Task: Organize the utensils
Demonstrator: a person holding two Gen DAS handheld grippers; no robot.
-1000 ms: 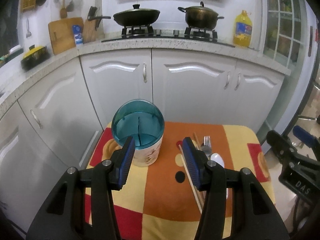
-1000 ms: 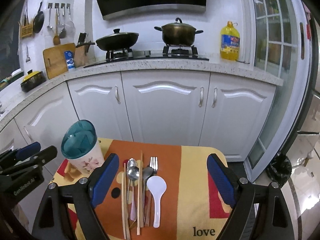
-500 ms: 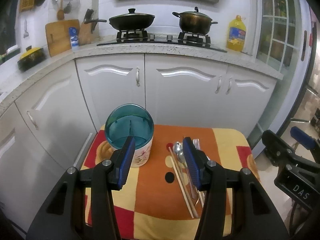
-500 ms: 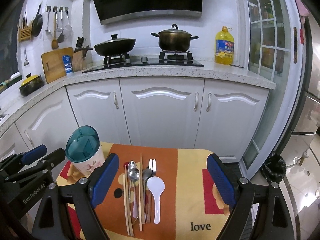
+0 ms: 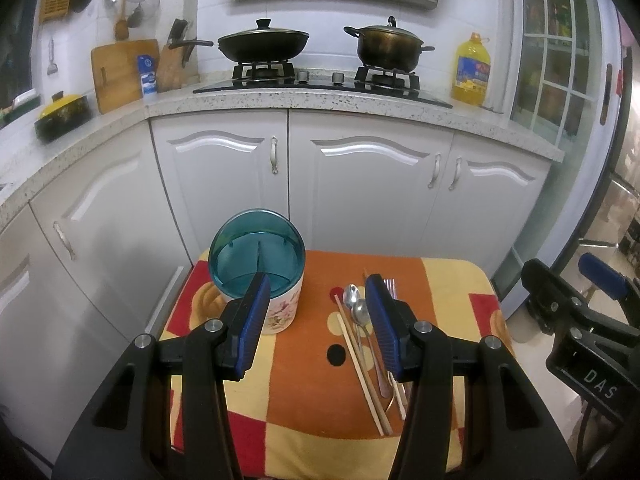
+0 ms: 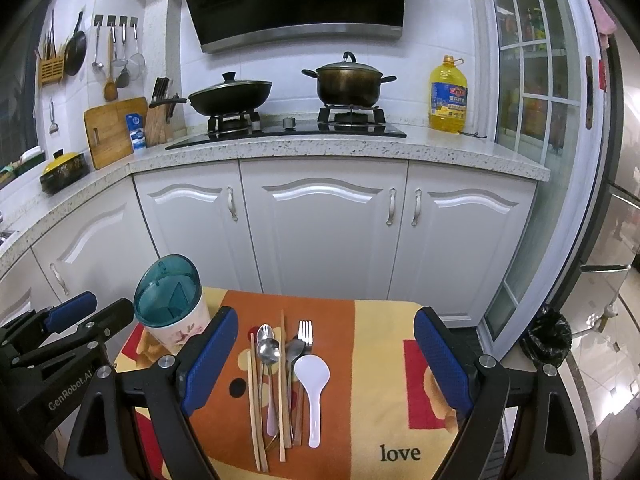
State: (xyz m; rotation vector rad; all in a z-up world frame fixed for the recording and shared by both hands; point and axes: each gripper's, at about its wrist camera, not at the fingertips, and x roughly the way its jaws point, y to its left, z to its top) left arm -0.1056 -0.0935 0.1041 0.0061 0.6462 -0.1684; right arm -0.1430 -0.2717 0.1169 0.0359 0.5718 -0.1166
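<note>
A utensil holder with a teal divided top and floral white body stands at the table's back left. To its right lie metal spoons, a fork, wooden chopsticks and a white plastic spoon, all lengthwise. My left gripper hovers open above the table, between the holder and the utensils, holding nothing. My right gripper is wide open above the utensil pile and holds nothing.
The small table wears an orange, yellow and red cloth printed "love". White cabinets stand close behind it, with a stove, wok, pot and oil bottle on the counter. A black bin bag sits on the floor to the right.
Both grippers have pulled back and risen from the table; holder and utensils look smaller and farther. Neither gripper's opening has changed and nothing was taken hold of.
</note>
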